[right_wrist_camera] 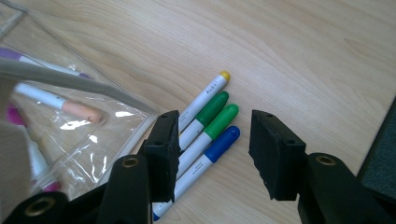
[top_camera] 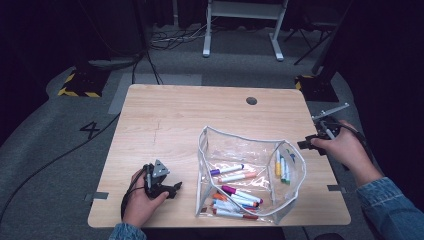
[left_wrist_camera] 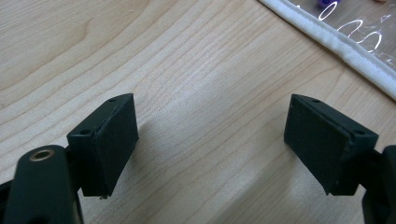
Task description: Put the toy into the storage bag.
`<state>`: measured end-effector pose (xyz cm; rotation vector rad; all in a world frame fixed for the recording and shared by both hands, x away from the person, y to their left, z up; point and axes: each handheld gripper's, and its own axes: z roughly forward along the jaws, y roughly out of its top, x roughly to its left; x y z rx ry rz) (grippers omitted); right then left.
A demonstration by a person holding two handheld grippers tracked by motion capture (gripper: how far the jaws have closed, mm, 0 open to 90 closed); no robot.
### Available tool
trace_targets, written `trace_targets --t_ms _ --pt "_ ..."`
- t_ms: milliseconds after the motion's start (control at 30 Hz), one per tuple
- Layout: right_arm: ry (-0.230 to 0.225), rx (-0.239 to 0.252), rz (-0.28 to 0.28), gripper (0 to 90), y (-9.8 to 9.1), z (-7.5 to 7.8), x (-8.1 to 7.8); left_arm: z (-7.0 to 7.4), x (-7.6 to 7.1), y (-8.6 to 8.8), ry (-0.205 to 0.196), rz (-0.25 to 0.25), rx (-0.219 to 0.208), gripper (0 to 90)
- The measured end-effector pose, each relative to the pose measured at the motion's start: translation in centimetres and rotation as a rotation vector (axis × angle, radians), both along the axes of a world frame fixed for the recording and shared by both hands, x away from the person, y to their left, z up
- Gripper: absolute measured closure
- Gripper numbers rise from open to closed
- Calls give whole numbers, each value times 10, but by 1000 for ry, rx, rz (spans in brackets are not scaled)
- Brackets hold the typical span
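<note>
A clear pouch with white trim (top_camera: 202, 150) lies open on the wooden table (top_camera: 175, 115), with several markers (top_camera: 235, 172) inside. Beside its right end lie several more markers (top_camera: 282, 167): yellow cap (right_wrist_camera: 224, 74), two green caps (right_wrist_camera: 223, 119) and a blue cap (right_wrist_camera: 225, 139). My right gripper (top_camera: 305, 146) (right_wrist_camera: 215, 144) is open just over them; the blue-capped marker shows between its jaws, which do not touch it. The pouch (right_wrist_camera: 93, 140) sits to the left in the right gripper view. My left gripper (top_camera: 176, 187) (left_wrist_camera: 210, 140) rests open and empty over bare wood, left of the pouch trim (left_wrist_camera: 345, 46).
A round cable hole (top_camera: 251, 100) sits near the table's far edge. The table's right edge (right_wrist_camera: 380, 158) is close beside my right gripper. Cables and a white desk frame (top_camera: 242, 30) are on the floor beyond.
</note>
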<state>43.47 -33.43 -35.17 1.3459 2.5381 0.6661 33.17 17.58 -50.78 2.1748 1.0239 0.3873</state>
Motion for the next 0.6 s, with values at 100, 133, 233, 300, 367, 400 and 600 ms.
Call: trace_targets --t_ms 100,133,233,300,367,400,600 --pt "23 7 -6 536 0 -15 3 0 0 0 1 1 -1 179" --pt "31 8 -9 536 0 -20 4 0 0 0 1 1 -1 179" --pt "57 9 -12 536 1 -36 5 0 0 0 1 1 -1 179" --pt "75 4 -16 537 0 -47 5 0 0 0 1 1 -1 179" --pt "92 4 -22 536 0 -56 5 0 0 0 1 1 -1 179" --pt "96 7 -25 537 -1 -60 5 0 0 0 1 1 -1 179" --pt "142 4 -51 543 -5 -88 5 0 0 0 1 1 -1 179"
